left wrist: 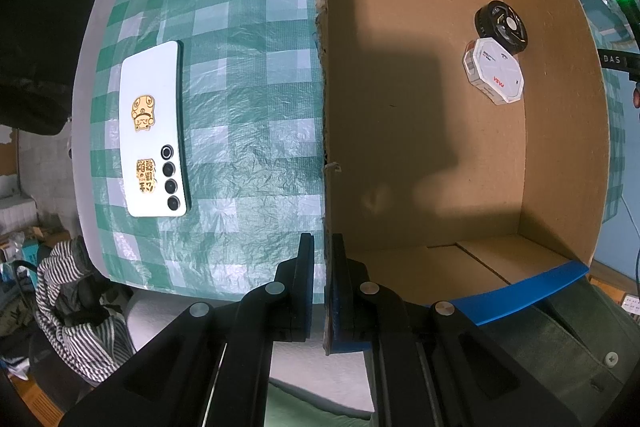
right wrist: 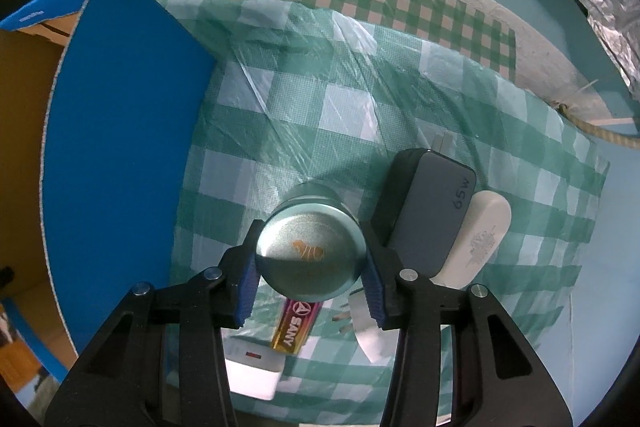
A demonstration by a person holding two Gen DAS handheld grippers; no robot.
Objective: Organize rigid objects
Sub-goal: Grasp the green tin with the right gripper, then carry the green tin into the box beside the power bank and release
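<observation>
In the left wrist view, a white phone [left wrist: 154, 131] lies flat on the green-checked cloth [left wrist: 248, 67] that covers the surface, camera lenses up and two gold stickers on its back, well apart from the cardboard box [left wrist: 560, 107] to its right. The left tongs [left wrist: 323, 259] are closed on the box's near side wall, one finger outside and one inside, pinching the cardboard edge between the pads. Inside the box, near the far right corner, a black round object [left wrist: 502, 25] sits touching a white octagonal case [left wrist: 494, 73] just in front of it; the rest of the box floor is bare brown cardboard under a broad shadow.

In the right wrist view, the blue outer wall of the box [right wrist: 120, 147] fills the left side, standing on the same checked cloth [right wrist: 320, 107]. The right tongs [right wrist: 310, 279] are partly closed around a round teal tin [right wrist: 310, 251], the blue pads pressing its sides and its lid, with a small gold mark, facing the camera. Whether the tin rests on the cloth or is lifted cannot be told. Below it a gold and red battery [right wrist: 296, 325] lies beside a white block [right wrist: 252, 371], partly hidden by the tongs. Right of the tin, a dark grey charger [right wrist: 430, 211] marked 65W lies touching a white oblong object [right wrist: 478, 239], and a small white piece [right wrist: 370, 339] sits just below them.
</observation>
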